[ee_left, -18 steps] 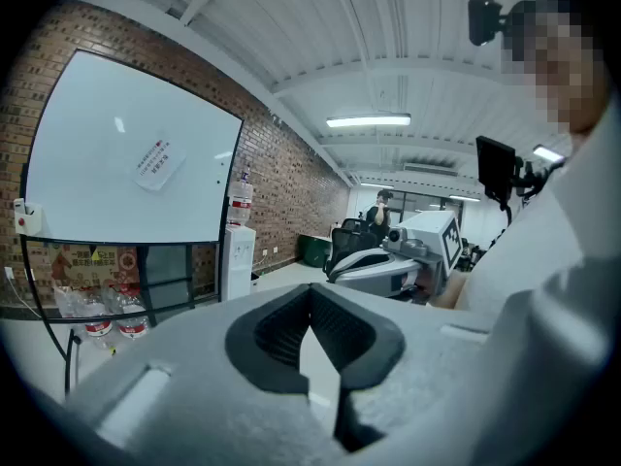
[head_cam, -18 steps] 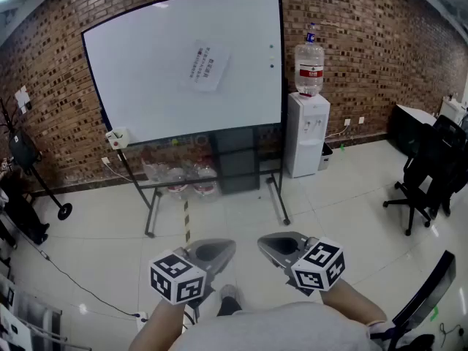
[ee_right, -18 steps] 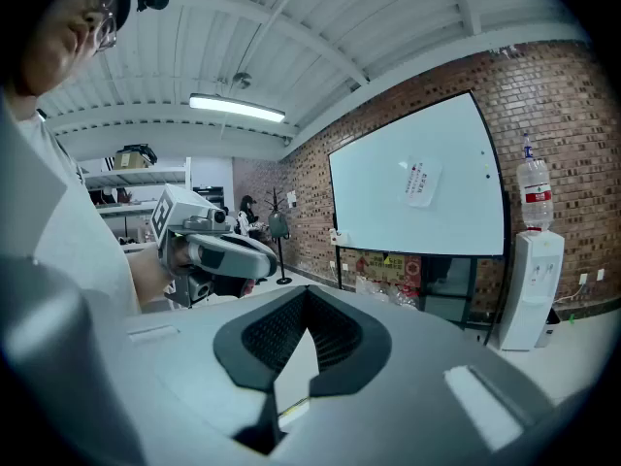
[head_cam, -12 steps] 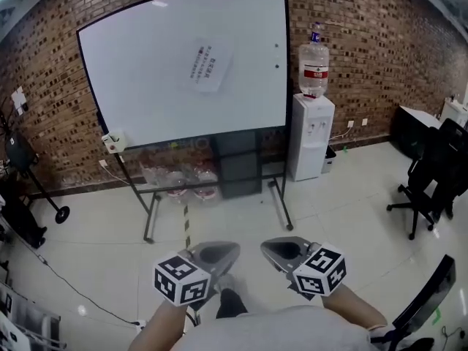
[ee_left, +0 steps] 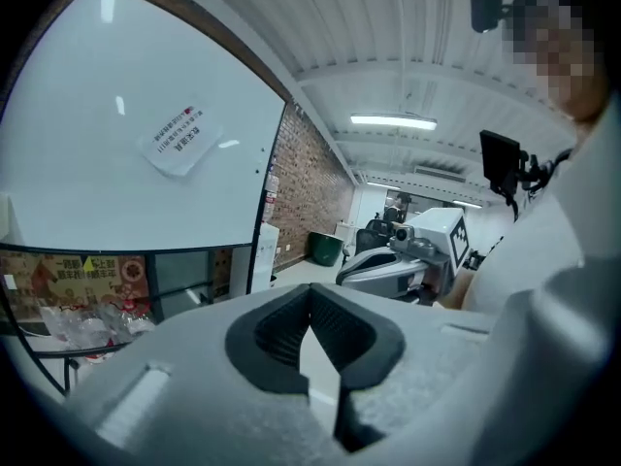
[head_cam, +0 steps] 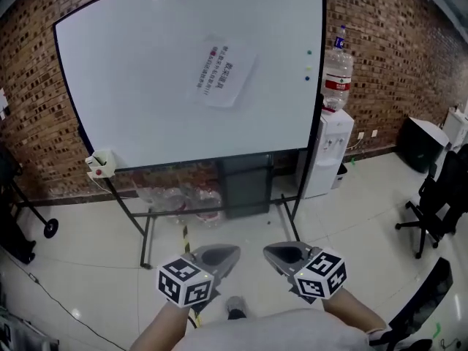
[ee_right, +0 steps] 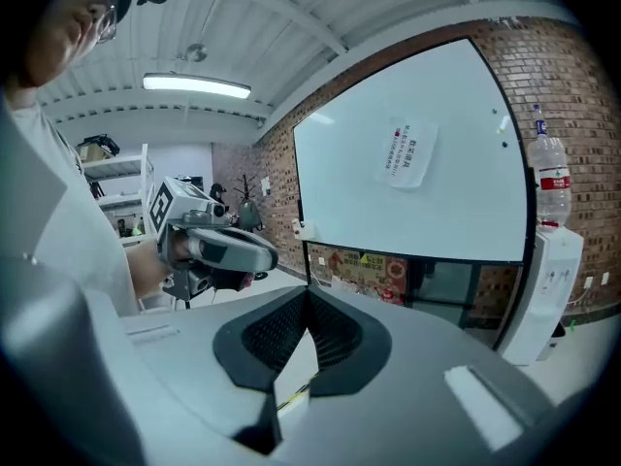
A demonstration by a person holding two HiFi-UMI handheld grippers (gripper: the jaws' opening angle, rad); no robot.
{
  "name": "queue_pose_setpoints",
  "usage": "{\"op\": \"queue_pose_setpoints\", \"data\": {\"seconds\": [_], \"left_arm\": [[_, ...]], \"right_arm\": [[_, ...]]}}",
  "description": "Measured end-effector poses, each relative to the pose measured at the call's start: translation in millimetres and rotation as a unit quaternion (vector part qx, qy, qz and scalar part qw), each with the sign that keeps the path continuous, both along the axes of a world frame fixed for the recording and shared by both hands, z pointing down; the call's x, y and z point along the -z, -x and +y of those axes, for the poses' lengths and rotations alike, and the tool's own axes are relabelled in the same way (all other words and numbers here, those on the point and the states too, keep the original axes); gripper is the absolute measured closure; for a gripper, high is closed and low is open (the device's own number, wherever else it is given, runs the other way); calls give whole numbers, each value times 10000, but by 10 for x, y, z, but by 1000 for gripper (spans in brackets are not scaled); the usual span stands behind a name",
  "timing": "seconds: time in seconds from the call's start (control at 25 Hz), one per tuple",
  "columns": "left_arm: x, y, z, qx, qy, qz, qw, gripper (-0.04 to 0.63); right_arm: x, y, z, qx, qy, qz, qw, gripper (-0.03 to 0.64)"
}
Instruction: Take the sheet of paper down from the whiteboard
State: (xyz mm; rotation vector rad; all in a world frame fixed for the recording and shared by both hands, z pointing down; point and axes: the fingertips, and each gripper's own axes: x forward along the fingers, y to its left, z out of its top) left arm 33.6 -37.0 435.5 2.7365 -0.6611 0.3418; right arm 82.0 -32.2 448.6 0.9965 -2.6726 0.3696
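Observation:
A white sheet of paper (head_cam: 225,73) with dark print hangs tilted near the top middle of the big whiteboard (head_cam: 131,86). The same sheet of paper (ee_left: 181,143) shows in the left gripper view and the sheet of paper (ee_right: 408,155) in the right gripper view. My left gripper (head_cam: 219,255) and right gripper (head_cam: 281,254) are held low, side by side, well short of the board. Both are shut with nothing between the jaws.
The whiteboard stands on a metal frame (head_cam: 146,232) with bagged items beneath it. A water dispenser (head_cam: 330,152) with a bottle stands right of it against the brick wall (head_cam: 395,57). An office chair (head_cam: 442,203) is at the far right. An eraser holder (head_cam: 100,164) sits at the board's lower left.
The whiteboard and its sheet have grown larger and moved up in the head view as I came closer. Both grippers kept their place low in front of me, still shut.

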Motion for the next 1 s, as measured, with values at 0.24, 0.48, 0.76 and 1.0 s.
{"op": "queue_pose_setpoints", "data": {"seconds": [0.24,0.48,0.76,1.0], "left_arm": [[145,566,-1452,215,-252,108,9994,594],[251,718,-2140,255,-415,136,9987,594],[259,614,-2704,204,-374,121,9990,594],[402,535,-3233,320,-567,26,9979,594]], "right_arm": [[81,506,-1383,48,-235,103,9997,618],[105,639,-1998,11,-354,164,9992,618],[131,429,-2606,-173,-322,69,9993,618],[275,403,-3199,62,-564,61,9984,618]]}}
